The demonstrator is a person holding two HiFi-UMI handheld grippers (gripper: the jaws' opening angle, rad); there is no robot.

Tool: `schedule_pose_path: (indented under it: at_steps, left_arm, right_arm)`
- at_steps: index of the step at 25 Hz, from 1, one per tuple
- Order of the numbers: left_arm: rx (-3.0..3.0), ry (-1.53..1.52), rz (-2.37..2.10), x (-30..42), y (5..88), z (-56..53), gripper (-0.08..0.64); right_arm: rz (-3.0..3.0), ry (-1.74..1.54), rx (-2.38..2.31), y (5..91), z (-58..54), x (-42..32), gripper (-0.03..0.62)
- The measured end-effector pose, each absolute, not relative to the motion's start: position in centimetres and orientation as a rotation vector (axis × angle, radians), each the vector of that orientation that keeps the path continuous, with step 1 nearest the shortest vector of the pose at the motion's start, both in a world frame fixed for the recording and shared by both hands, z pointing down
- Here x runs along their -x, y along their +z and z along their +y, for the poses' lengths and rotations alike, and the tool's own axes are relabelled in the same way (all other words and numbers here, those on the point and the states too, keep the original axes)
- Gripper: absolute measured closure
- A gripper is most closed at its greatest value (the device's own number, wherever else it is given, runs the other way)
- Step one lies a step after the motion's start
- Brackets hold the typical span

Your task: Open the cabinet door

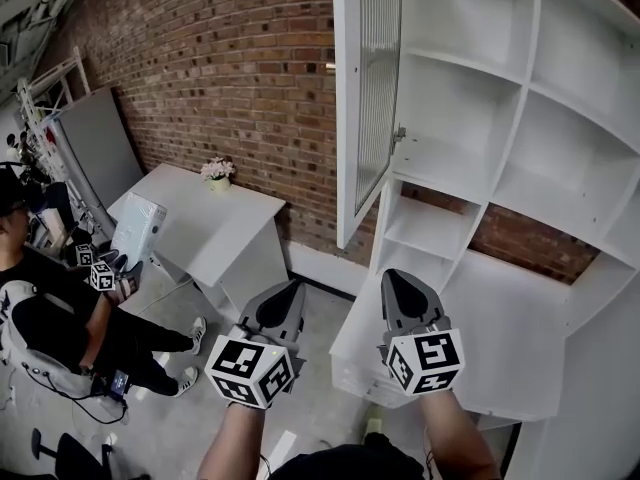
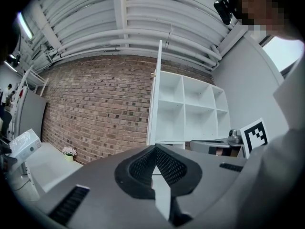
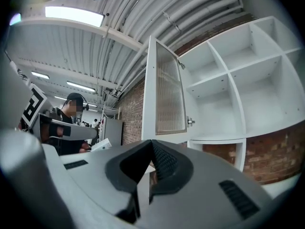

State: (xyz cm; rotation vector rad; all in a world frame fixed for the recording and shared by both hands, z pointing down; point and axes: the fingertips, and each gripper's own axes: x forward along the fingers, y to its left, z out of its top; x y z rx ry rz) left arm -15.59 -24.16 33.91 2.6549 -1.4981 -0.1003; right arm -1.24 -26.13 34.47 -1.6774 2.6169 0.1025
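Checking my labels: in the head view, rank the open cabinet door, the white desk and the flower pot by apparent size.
1. cabinet door and white desk: about alike, and distance differs, so unranked.
2. flower pot: clearly smallest.

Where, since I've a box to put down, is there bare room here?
The cabinet compartments right of the open door all look bare, as does the wide ledge below them. The white table is free between the flower pot and the box at its left end; that end, beside the other person, is crowded.
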Motion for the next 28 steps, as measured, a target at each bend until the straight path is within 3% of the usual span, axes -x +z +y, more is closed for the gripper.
schedule_pose_path:
  at_steps: [28]
  left_arm:
    - [-2.671,-0.111,-1.448,14.0,34.3,-22.5,0.558]
  right_arm:
    - [2.628,0.146,1.679,34.5,-23.1,0.9,0.589]
